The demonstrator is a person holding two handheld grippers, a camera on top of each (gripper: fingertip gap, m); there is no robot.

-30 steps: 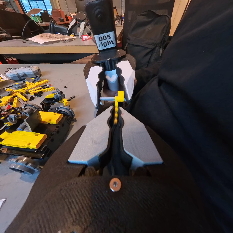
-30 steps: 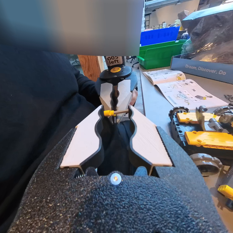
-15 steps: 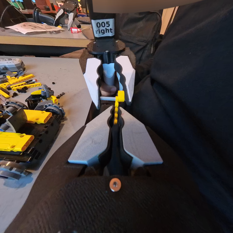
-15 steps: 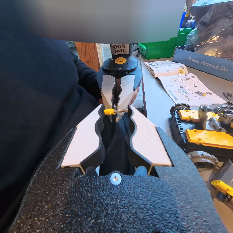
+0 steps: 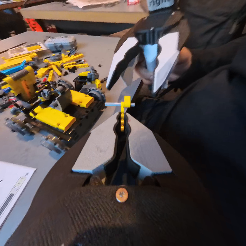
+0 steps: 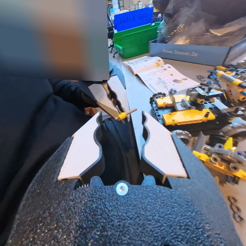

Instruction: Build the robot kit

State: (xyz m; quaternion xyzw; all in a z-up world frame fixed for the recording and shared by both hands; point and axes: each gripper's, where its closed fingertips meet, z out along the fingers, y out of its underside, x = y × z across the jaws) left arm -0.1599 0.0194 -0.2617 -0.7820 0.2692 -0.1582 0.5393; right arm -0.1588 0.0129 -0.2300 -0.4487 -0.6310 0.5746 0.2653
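My left gripper (image 5: 122,113) is shut on a thin yellow beam (image 5: 122,123) that stands up from its jaws. A grey axle (image 5: 114,104) passes crosswise through the beam's top end. My right gripper (image 6: 121,113) is open and empty, and it also shows in the left wrist view (image 5: 131,89), above and beyond the axle and apart from it. In the right wrist view the left gripper (image 6: 106,102) comes in from the left with the yellow beam end (image 6: 121,115) and the axle (image 6: 129,111) just beyond my open fingertips.
A half-built black and yellow model vehicle (image 5: 53,117) (image 6: 186,115) sits on the grey table (image 5: 20,150) among several loose parts (image 5: 59,63). An open instruction booklet (image 6: 166,78), a grey box (image 6: 186,53) and green and blue bins (image 6: 133,42) lie beyond. A person in dark clothing (image 5: 199,133) is close by. The tips of both grippers are at nearly the same place.
My right gripper has opened wider, let go of the axle and drawn back. The axle stays in the yellow beam. Both views have swung toward the table.
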